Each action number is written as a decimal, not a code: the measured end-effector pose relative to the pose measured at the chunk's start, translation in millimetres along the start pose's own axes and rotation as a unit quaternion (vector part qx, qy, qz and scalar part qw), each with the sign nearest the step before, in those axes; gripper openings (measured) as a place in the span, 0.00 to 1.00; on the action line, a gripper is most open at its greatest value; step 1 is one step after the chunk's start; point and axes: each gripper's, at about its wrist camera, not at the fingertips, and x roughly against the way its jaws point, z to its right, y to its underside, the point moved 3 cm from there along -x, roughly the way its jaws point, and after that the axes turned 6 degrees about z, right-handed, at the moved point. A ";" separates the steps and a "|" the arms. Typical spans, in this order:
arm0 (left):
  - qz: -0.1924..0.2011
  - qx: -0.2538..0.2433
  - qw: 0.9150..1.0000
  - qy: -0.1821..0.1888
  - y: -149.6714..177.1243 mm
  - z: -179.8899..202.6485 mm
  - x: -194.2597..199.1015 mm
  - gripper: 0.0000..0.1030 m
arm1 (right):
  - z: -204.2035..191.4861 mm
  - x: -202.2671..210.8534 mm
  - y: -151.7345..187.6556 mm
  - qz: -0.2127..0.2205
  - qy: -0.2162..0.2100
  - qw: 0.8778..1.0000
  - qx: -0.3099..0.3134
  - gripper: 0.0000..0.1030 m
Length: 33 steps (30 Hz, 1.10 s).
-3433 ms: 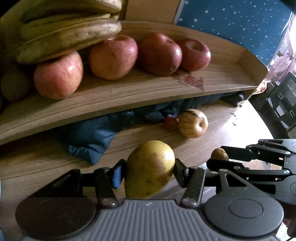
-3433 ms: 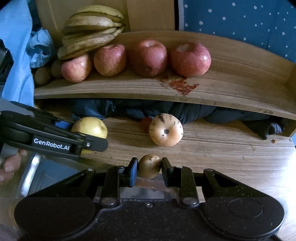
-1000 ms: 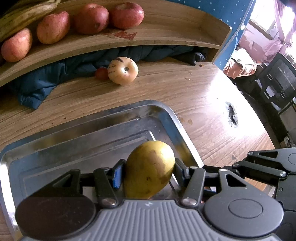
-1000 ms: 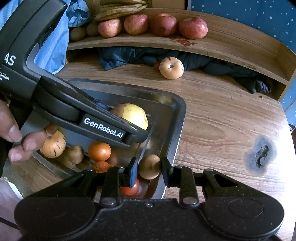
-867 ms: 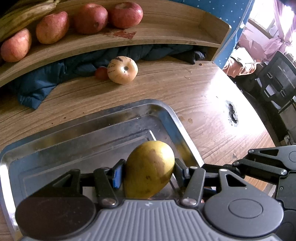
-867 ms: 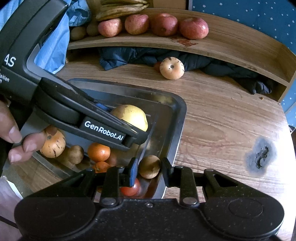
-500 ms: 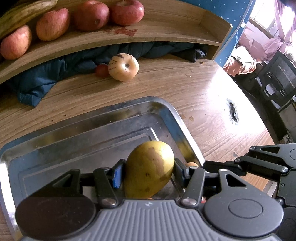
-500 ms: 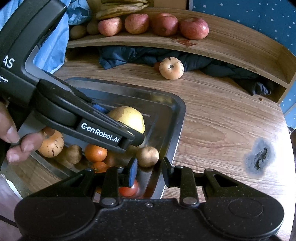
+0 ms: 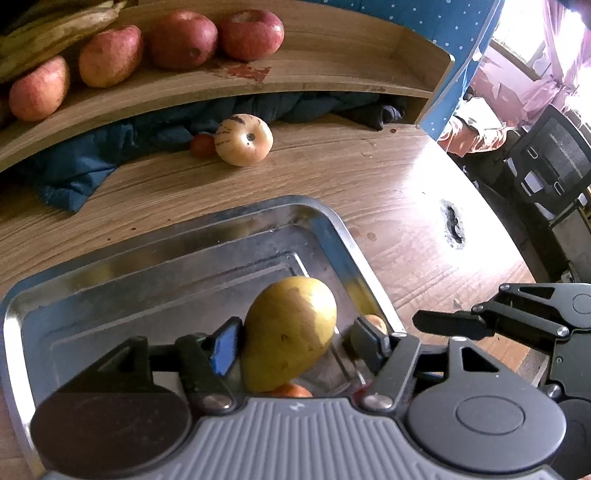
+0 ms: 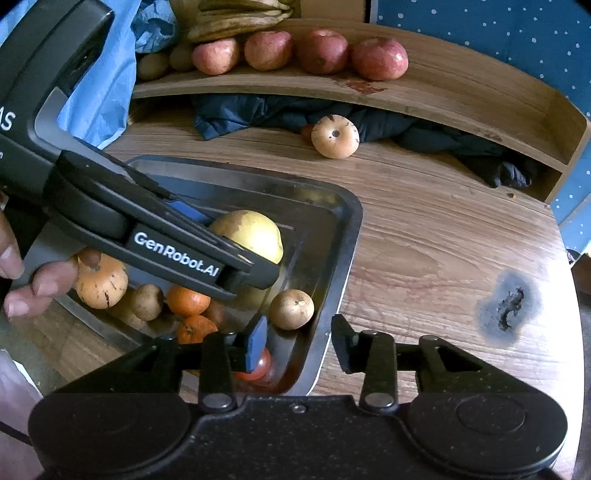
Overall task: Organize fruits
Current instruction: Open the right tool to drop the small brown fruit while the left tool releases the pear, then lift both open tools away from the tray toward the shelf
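A yellow-green pear (image 9: pixel 290 328) stands between the jaws of my left gripper (image 9: pixel 291 343), low over the metal tray (image 9: pixel 325 221). The jaws are opening, and a gap shows between the pear and the right pad. My right gripper (image 10: pixel 299 343) hangs over the tray's right rim (image 10: pixel 347 229); its jaws are opening with nothing between them. A small brown fruit (image 10: pixel 291 308) lies in the tray just beyond its fingertips. The tray also holds oranges (image 10: pixel 186 299), a spotted orange-brown fruit (image 10: pixel 99 282), another small brown fruit (image 10: pixel 147 301) and a red one (image 10: pixel 255 365).
A pale striped round fruit (image 9: pixel 243 140) and a small red fruit (image 9: pixel 202 144) lie on the wooden table by a dark blue cloth (image 9: pixel 85 162). Above them a curved wooden shelf (image 10: pixel 461 92) carries red apples (image 10: pixel 380 57) and bananas (image 10: pixel 236 18). A burn mark (image 10: pixel 508 302) scars the table at the right.
Both grippers came from the table by the shelf to the tray. The right jaws opened and the small brown fruit dropped into the tray. The left jaws widened off the pear.
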 end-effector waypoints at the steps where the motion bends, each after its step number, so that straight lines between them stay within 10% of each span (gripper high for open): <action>1: 0.001 0.000 1.000 0.000 0.7 0.1 2.1 0.70 | 0.0 1.1 0.1 0.001 0.000 1.000 0.002 0.45; 33: 0.024 0.022 0.989 -0.147 57.7 -41.6 108.3 0.99 | -15.3 20.0 -8.6 0.011 -0.088 0.996 0.012 0.98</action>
